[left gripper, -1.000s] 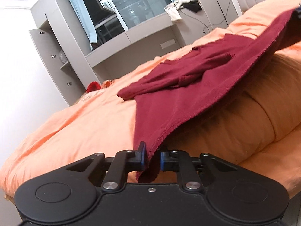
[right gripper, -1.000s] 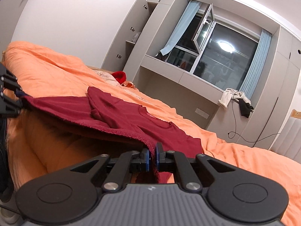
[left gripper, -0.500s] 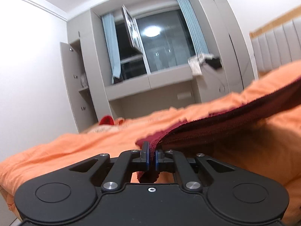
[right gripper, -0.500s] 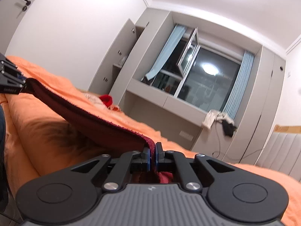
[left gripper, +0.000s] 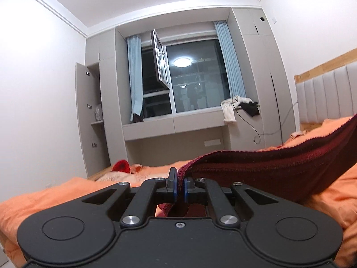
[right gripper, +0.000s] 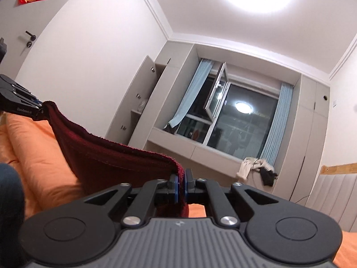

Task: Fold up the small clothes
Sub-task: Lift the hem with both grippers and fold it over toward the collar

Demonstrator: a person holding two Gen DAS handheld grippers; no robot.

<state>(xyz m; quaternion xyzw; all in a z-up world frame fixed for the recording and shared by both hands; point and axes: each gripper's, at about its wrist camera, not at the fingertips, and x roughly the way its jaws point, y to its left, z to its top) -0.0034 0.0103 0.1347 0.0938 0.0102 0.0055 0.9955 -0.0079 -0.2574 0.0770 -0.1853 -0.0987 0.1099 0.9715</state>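
Note:
A dark red knit garment [left gripper: 279, 167] hangs stretched between my two grippers above the orange bed. My left gripper [left gripper: 180, 188] is shut on one corner of its edge, and the cloth runs off to the right. In the right wrist view my right gripper [right gripper: 181, 187] is shut on the other corner of the dark red garment [right gripper: 107, 163]. From there the cloth spans left to the left gripper [right gripper: 41, 109], seen at the far left edge. Most of the garment's body is hidden below its raised edge.
The orange duvet [left gripper: 55, 198] covers the bed under both grippers. A red item [left gripper: 121, 166] lies at the far end of the bed. Beyond stand grey cupboards, a window ledge with clothes [left gripper: 239, 107] and a padded headboard [left gripper: 323, 98] on the right. A person's dark sleeve [right gripper: 10, 201] shows at left.
Both grippers have risen and lifted the garment's edge off the bed. The views have tilted from the spread shirt up toward the window and ceiling. Both grips have stayed shut.

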